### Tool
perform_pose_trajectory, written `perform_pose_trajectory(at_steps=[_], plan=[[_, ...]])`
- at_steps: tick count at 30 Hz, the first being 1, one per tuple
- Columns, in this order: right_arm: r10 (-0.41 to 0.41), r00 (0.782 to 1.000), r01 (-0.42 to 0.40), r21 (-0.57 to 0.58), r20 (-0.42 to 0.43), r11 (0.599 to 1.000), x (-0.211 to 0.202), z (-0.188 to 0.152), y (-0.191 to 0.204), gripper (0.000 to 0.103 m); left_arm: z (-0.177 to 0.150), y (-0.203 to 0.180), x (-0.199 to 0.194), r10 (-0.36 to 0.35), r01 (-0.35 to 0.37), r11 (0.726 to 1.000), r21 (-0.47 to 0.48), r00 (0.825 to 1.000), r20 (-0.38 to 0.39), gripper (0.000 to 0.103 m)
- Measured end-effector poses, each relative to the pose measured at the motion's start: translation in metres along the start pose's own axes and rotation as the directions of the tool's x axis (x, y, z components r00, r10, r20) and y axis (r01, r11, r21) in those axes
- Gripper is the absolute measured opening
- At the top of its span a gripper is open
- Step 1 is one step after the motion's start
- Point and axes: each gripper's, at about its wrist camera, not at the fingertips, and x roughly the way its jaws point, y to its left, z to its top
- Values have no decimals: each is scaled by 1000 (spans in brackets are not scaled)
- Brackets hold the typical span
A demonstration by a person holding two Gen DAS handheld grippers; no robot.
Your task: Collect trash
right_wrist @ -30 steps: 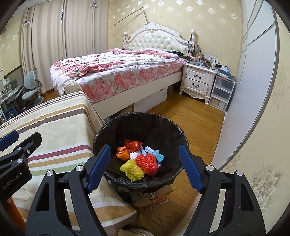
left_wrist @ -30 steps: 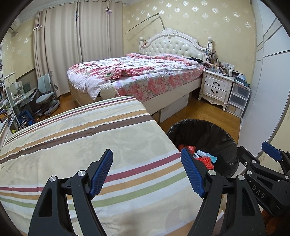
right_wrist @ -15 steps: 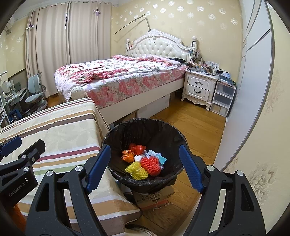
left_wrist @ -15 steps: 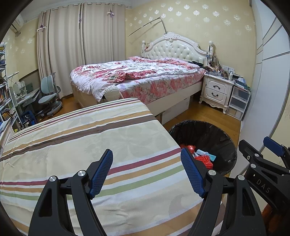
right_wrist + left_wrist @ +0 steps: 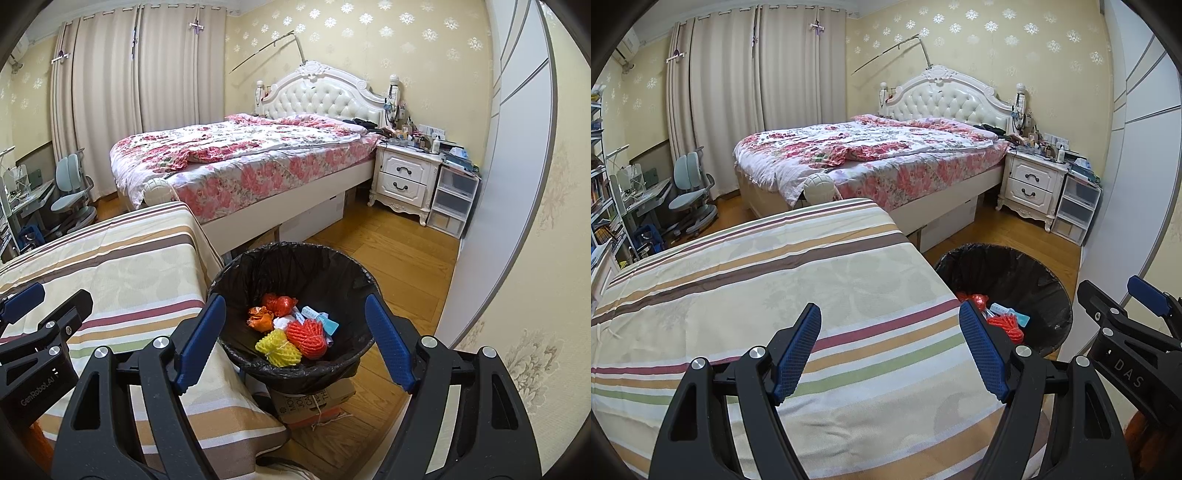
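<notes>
The left claw (image 5: pixel 890 350) stands wide with nothing between its blue pads, hanging over a tabletop (image 5: pixel 746 295) covered with a striped cloth. The right claw (image 5: pixel 295 341) is equally wide and empty, its pads framing the bin (image 5: pixel 236 273) just ahead and below. The bin is round, lined with a black bag, its mouth facing up; it stands on a cardboard box (image 5: pixel 314 400) on the wooden floor, just beside the tabletop's edge. Inside lie the trash pieces: a yellow foam net (image 5: pixel 277 347) nearest the right claw, its long axis running across the view; a red foam net (image 5: pixel 308 334) touching it on the right; crumpled orange wrappers (image 5: pixel 260 317) farther in; a pale blue packet (image 5: pixel 319 319) pointing toward the far right wall. From the left claw, the bin (image 5: pixel 1049 280) sits ahead to the right.
</notes>
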Motion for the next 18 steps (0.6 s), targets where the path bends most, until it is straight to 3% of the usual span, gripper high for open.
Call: perform_pose_trajectory(at_steps=[18], plan=[[1,1000,-1,0,2,1000,0,-1,0,76,-1,-2,-1,-1,1,1000,-2,1000,-2,75]])
